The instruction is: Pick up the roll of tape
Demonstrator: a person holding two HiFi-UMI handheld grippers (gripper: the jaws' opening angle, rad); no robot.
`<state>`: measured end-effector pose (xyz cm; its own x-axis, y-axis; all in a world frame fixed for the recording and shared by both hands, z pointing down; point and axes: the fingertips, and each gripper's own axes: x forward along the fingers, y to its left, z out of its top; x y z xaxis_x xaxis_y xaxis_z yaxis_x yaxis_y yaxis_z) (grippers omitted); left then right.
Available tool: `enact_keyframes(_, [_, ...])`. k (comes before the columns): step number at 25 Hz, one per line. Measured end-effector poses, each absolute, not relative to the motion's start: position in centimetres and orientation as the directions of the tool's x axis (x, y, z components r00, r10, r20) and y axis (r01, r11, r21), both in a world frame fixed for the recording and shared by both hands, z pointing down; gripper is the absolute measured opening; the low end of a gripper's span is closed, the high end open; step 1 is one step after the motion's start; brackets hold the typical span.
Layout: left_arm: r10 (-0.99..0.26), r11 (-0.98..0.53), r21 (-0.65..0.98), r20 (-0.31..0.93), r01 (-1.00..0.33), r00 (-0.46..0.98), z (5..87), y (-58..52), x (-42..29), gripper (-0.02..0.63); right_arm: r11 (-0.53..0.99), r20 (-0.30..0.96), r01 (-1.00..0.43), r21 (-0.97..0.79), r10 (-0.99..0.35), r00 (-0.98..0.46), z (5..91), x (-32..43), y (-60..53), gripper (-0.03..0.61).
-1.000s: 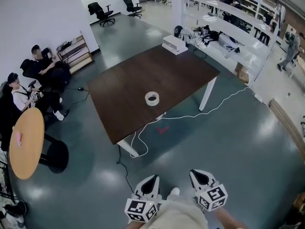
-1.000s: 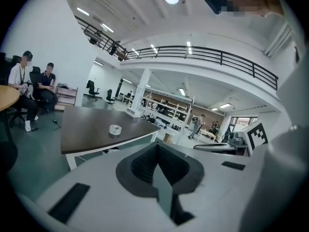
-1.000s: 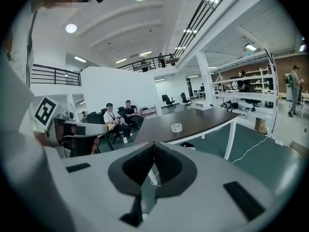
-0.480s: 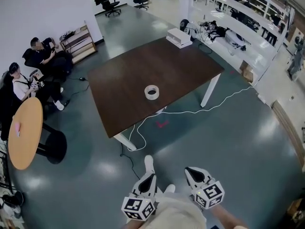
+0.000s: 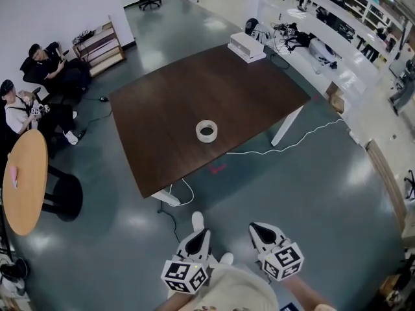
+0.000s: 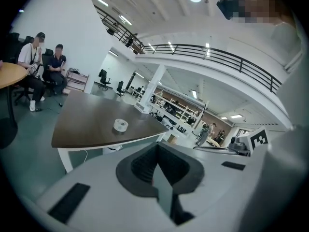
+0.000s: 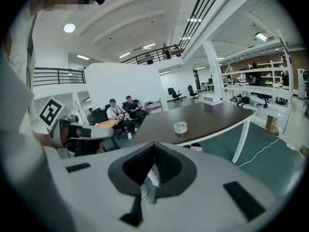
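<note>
**Obscured and Unresolved Items**

Head view: the round wooden table (image 5: 26, 180) is cut off by the left edge. The white cable (image 5: 253, 153) passes under the dark table (image 5: 194, 89), where its end is hidden. Items on the white workbench (image 5: 343, 70) are too small to identify. The bottom edge cuts off the person's arms behind the left gripper (image 5: 203, 234) and right gripper (image 5: 255, 227).

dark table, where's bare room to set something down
Nearly all of the dark table is bare: the whole left half in the head view, and the stretch between the roll of tape and the white box at the far corner. Only those two things take up room.
</note>
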<state>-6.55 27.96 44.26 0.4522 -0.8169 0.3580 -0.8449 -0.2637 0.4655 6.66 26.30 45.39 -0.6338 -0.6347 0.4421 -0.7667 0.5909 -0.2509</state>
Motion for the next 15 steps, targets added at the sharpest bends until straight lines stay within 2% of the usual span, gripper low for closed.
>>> enact_keyframes(7, [-0.810,-0.300,0.481,0.328,-0.824,0.486,43.1,17.0,-11.7,0.005,0.577,0.443,-0.782,-0.235,-0.653,-0.614,44.3,1.6,16.2,0.006])
enact_keyframes(15, [-0.772,-0.314,0.498,0.361,-0.808,0.523,45.2,8.0,-17.4,0.005,0.531,0.464,-0.814,-0.236,-0.674,-0.574,45.7,-3.2,7.8,0.006])
